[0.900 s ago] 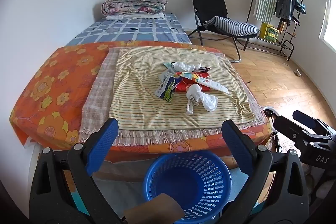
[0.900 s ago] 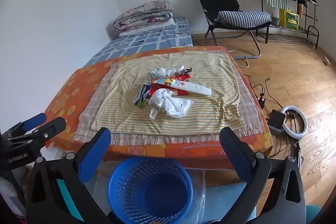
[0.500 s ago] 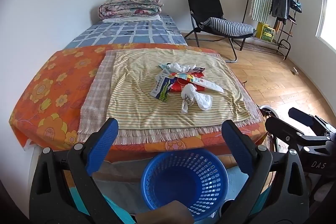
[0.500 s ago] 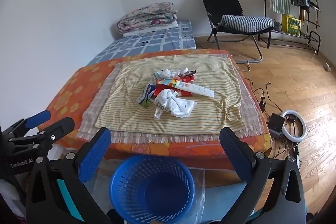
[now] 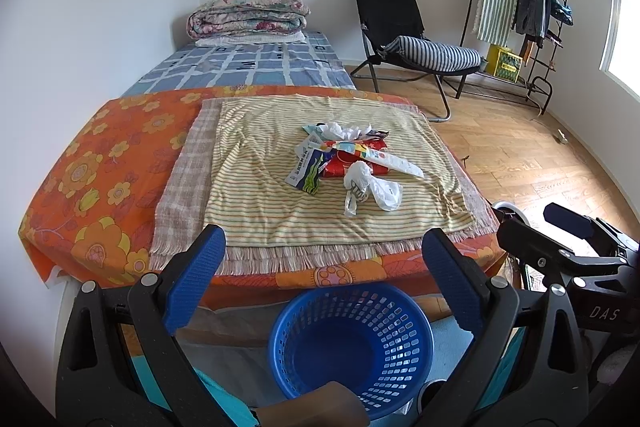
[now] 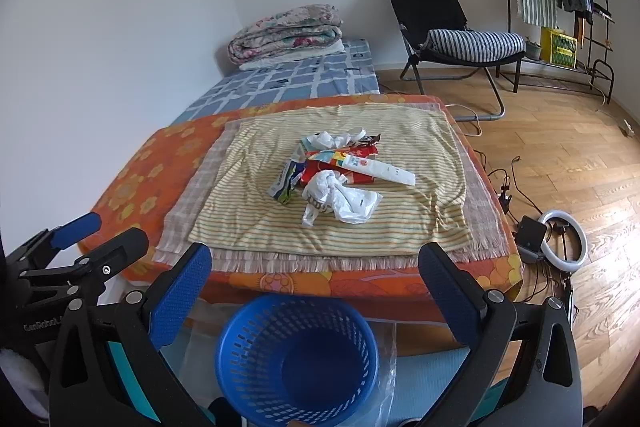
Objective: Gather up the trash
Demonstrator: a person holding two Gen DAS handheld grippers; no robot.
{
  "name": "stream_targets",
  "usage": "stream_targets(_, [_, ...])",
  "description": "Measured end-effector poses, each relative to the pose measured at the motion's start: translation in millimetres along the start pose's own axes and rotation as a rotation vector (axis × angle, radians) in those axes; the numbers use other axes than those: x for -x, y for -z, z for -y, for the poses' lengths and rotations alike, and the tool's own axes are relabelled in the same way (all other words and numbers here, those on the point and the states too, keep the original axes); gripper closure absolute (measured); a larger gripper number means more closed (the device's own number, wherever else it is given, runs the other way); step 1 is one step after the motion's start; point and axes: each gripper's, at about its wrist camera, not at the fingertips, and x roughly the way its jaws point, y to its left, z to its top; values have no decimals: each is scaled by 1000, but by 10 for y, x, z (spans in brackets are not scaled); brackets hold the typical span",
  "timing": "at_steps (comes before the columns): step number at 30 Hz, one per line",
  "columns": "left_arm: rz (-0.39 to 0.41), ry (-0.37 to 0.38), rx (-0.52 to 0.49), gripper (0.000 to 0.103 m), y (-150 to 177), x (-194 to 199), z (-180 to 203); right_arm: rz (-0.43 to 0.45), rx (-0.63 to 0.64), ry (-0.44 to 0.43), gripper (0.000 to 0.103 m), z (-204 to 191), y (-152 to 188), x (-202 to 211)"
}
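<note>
A pile of trash lies in the middle of the yellow striped cloth (image 5: 256, 195) on the bed: a crumpled white plastic bag (image 5: 370, 187) (image 6: 340, 199), a red wrapper (image 5: 348, 163) (image 6: 352, 177), a white tube (image 5: 394, 161) (image 6: 380, 167), a green and white packet (image 5: 306, 173) (image 6: 284, 183) and crumpled white paper (image 5: 344, 131) (image 6: 332, 139). A blue mesh basket (image 5: 352, 343) (image 6: 296, 355) stands on the floor at the bed's foot, empty. My left gripper (image 5: 320, 275) and right gripper (image 6: 316, 283) are both open and empty, above the basket, well short of the trash.
An orange flowered sheet (image 5: 100, 179) covers the bed, with a folded quilt (image 5: 248, 13) at the far end. A black folding chair (image 5: 404, 35) and a clothes rack (image 5: 520, 19) stand to the right. A ring light (image 6: 564, 239) and cables lie on the wooden floor.
Both grippers have risen and drawn back slightly, so the bed and trash sit a little farther away. Nothing was picked up; both stay open.
</note>
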Motion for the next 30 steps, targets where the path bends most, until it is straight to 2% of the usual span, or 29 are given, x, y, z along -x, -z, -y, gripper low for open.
stream_targets(30, [-1, 6, 0, 2, 40, 35, 24, -38, -20, 3, 0, 13, 20, -89])
